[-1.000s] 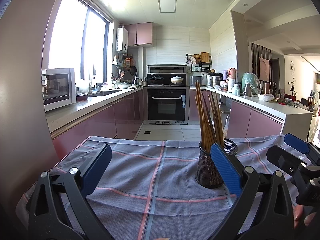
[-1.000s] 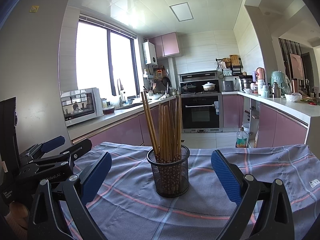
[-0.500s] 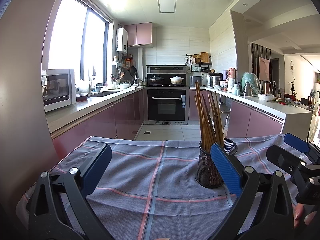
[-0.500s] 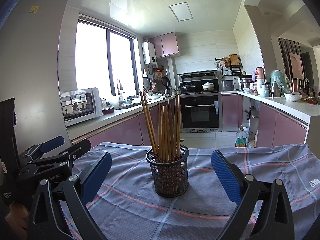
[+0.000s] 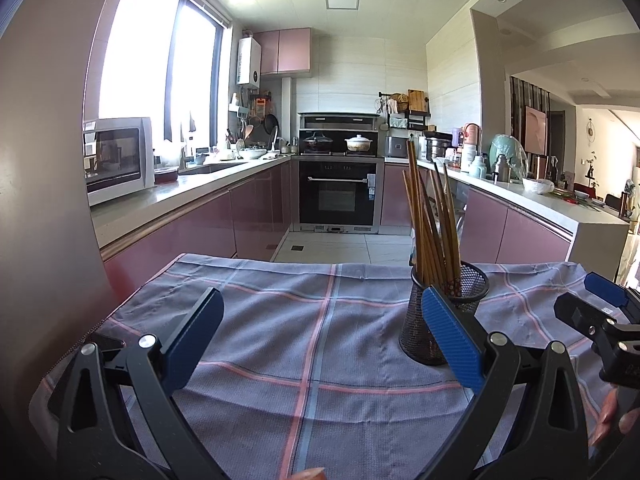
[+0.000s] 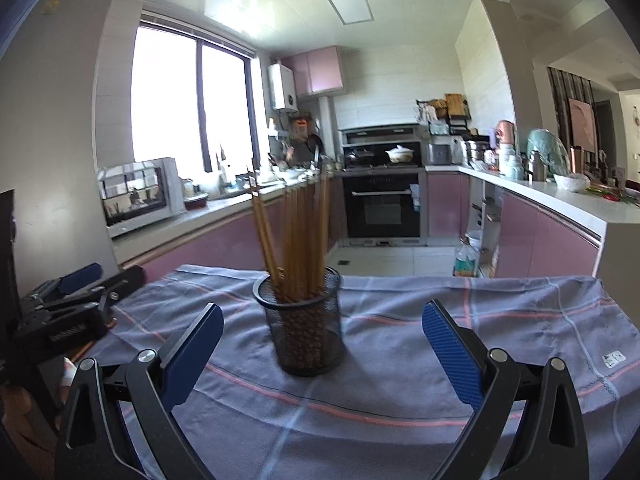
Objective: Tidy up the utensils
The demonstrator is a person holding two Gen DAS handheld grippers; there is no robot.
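A black mesh holder (image 6: 304, 328) stands upright on the checked cloth, filled with several brown chopsticks (image 6: 296, 236). It sits just ahead of my right gripper (image 6: 320, 344), which is open and empty, the holder between the lines of its blue pads. In the left wrist view the holder (image 5: 440, 312) is to the right, partly behind the right pad of my left gripper (image 5: 320, 332), which is open and empty. The right gripper shows at that view's right edge (image 5: 600, 320).
A grey-blue checked cloth (image 5: 280, 340) covers the table. Its far edge drops to the kitchen floor. Beyond are pink cabinets, an oven (image 5: 338, 196) and a microwave (image 5: 116, 156) on the left counter. The left gripper lies at the left in the right wrist view (image 6: 68, 300).
The right gripper has moved closer to the holder and shifted slightly; its view is blurred by motion. The left gripper has barely moved.
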